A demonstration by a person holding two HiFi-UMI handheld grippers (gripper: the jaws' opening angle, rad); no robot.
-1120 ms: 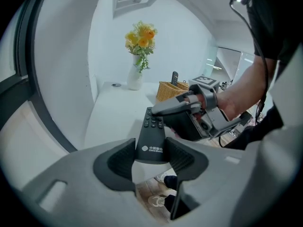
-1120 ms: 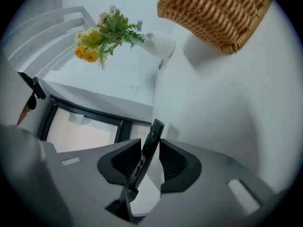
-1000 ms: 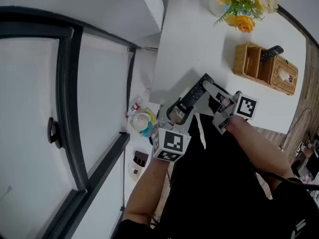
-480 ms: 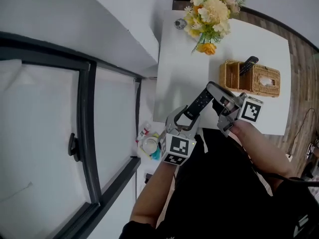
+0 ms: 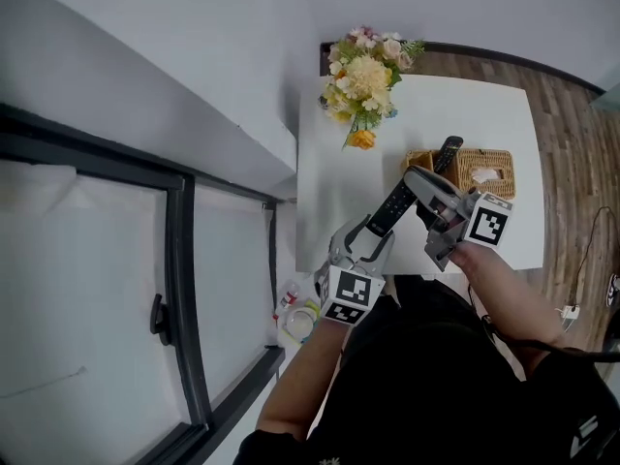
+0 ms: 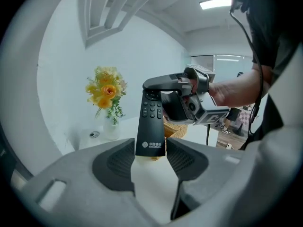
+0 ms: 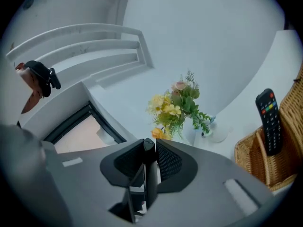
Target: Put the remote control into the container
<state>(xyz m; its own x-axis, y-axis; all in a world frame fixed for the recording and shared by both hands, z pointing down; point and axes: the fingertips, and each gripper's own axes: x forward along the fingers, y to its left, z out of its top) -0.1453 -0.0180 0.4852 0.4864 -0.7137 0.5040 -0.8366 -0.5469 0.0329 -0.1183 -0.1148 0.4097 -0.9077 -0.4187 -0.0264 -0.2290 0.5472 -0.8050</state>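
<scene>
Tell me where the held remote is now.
Head view, centre: the remote hangs above the white table, left claw gripping its bottom end, right claw just closing on its top, beside the wicker basket.

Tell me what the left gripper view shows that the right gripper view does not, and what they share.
Only the left gripper view: the buttoned face of the long black remote control, held at its lower end by the left gripper, the right gripper clamped on its top, a ceiling light.
Only the right gripper view: that remote edge-on between jaws that have just been closing on it, a second black remote standing in the woven wicker basket, a dark window frame.
Both: the basket, yellow flowers in a white vase, the white table.
</scene>
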